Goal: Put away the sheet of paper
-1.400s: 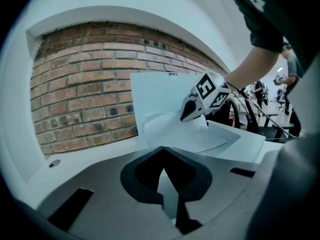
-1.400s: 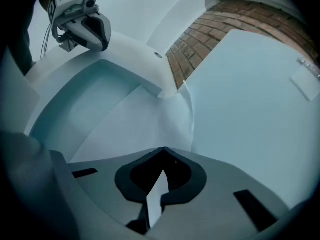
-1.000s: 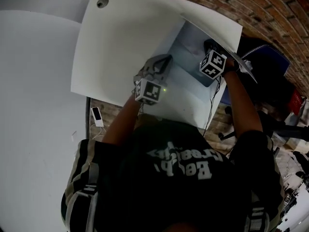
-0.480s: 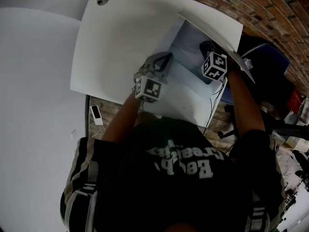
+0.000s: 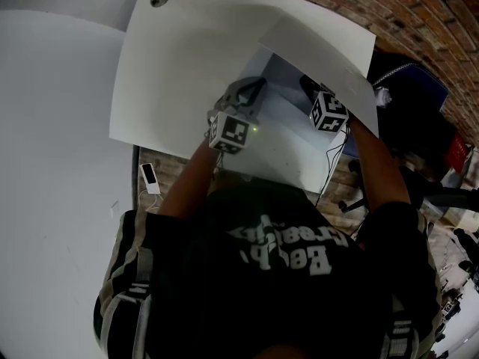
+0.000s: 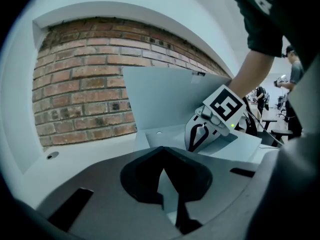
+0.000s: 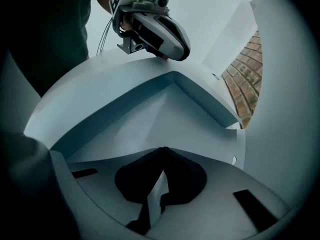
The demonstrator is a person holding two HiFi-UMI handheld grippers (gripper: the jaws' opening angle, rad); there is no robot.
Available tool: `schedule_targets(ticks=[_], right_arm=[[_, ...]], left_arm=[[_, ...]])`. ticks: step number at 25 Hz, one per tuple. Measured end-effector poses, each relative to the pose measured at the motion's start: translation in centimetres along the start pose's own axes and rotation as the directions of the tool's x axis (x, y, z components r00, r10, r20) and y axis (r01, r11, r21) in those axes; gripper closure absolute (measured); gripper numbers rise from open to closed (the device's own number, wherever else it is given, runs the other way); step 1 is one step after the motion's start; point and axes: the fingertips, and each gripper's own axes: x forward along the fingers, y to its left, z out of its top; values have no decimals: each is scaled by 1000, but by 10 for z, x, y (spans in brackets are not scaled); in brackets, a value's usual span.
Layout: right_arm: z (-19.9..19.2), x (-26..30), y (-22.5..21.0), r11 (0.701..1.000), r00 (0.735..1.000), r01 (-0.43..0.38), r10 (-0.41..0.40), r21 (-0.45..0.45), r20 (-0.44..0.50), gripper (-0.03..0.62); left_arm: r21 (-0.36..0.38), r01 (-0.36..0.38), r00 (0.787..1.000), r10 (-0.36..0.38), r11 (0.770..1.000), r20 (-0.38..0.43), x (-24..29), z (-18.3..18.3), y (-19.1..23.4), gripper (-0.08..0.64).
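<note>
Nearest, the left tool [image 6: 162,151] is clamped on the front edge of a pale matte folder [image 5: 288,137] lying open in a V on the smooth white desk [image 5: 187,66]. Beyond, the right tool [image 7: 162,151] pinches the thin white sheet of paper [image 5: 329,77], slanted over the folder's inside.

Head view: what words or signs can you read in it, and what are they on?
"Beach Creeps", it seems: printed upside down on the person's black shirt, not sharp.
Square black-and-white markers, no words: on the left cube and the right cube.
Nothing else can be read.
</note>
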Motion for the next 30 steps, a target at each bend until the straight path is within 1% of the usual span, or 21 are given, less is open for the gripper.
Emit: schedule_targets(ticks=[2,9,11,13,19,21,23,25,27,30], right_arm=[[4,1,6,1000,1000,-15,16,-10,13,598],[22,-3,29,993,992,-104,107,-48,63,598],[24,-5,32,992,991,-115,118,-56,61,598],[26,-9,31,993,992,-107,111,-49,67,598],[40,-41,21,1000,995,-25,25,2,96,598],[44,-55,16,1000,995,15,-17,25,101,598],[47,-68,9,996,992,63,-70,70,105,598],[47,-82,1,985,986,114,-128,130,103,598],[46,-94,-7,968,977,173,-191,179,90,598],[44,-114,-17,933,954,273,-293,233,55,598]], left_arm=[[-6,2,1000,-2,1000,2,0,1,-1,558],[0,10,1000,-10,1000,-7,0,-1,-1,558],[-1,13,1000,-13,1000,-12,0,-1,-1,558],[-3,17,1000,-17,1000,-16,1,-1,-2,558],[-10,16,1000,-16,1000,-22,-1,-2,-1,558],[-12,20,999,-20,1000,-26,-1,-3,0,558],[-14,30,999,-30,999,-22,0,-2,0,558],[-18,37,999,-37,999,-8,-1,3,1,558],[-7,41,999,-41,999,8,-4,10,2,558],[9,51,998,-51,999,31,-9,24,1,558]])
